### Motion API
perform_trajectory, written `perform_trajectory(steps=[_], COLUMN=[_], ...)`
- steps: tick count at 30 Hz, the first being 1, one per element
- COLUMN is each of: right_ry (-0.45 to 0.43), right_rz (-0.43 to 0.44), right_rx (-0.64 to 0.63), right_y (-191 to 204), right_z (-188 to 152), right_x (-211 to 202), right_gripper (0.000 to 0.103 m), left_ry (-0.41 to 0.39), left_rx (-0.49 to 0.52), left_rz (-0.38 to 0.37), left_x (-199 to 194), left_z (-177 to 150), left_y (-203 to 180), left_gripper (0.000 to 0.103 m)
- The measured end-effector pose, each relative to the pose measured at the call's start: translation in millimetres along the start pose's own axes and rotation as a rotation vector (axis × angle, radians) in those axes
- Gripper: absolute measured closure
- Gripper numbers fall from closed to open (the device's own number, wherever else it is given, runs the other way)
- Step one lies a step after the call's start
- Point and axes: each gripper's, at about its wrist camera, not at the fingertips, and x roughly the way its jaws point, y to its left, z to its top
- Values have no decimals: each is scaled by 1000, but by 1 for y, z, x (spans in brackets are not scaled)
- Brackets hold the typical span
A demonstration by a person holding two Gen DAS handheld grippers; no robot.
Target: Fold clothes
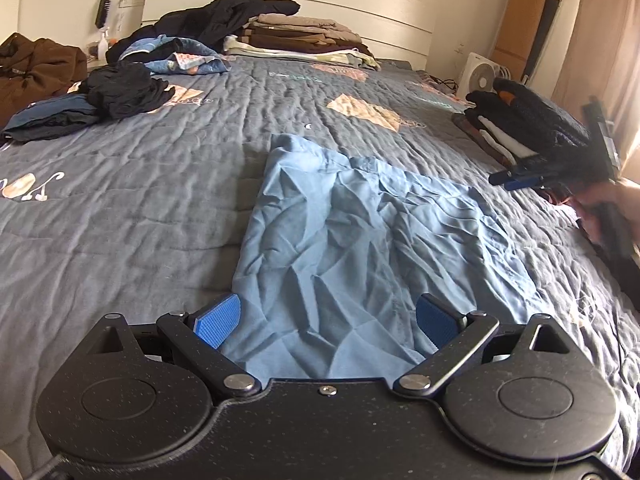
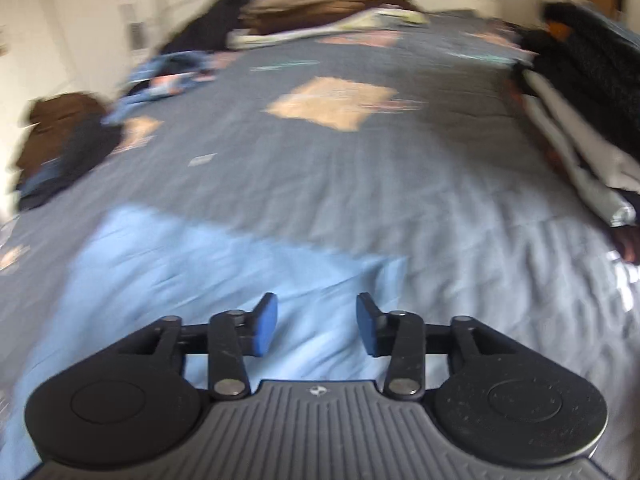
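So the bed [image 1: 160, 184] has a grey-blue quilt with patches. Light blue cloth [image 1: 360, 240] lies spread flat up front, folded stacks sit at the headboard [image 1: 304, 36] and right edge [image 1: 532, 128], loose dark clothes [image 1: 124, 92] on the left.

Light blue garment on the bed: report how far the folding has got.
Done: folded stacks by the headboard and at the right edge. In hand: the light blue garment lies flat, partly folded; left gripper and right gripper are open, gripping nothing. Left: the loose dark heap.
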Motion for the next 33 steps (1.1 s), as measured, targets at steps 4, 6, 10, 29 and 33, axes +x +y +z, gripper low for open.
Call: perform_trajectory(steps=[4,6,10,29,33], right_ry=[53,91,174,114,159], right_rz=[159,204,77,109,106], right_rx=[-49,-61,-44,242,324], right_y=[48,66,56,61,55], right_z=[-54,-83,-124,-233,-250], right_x=[-18,-19,-1,-125,-127], right_gripper=[48,46,46,34,31], left_ry=[1,3,14,130,163], left_rx=[28,41,70,16,-12], left_rz=[-10,-13,-10,54,31], left_x=[-4,-6,-12,-39,-47], left_z=[-4,-7,-15,-62,-78], left_y=[-9,-12,-16,57,71], left_gripper=[8,8,8,7,7])
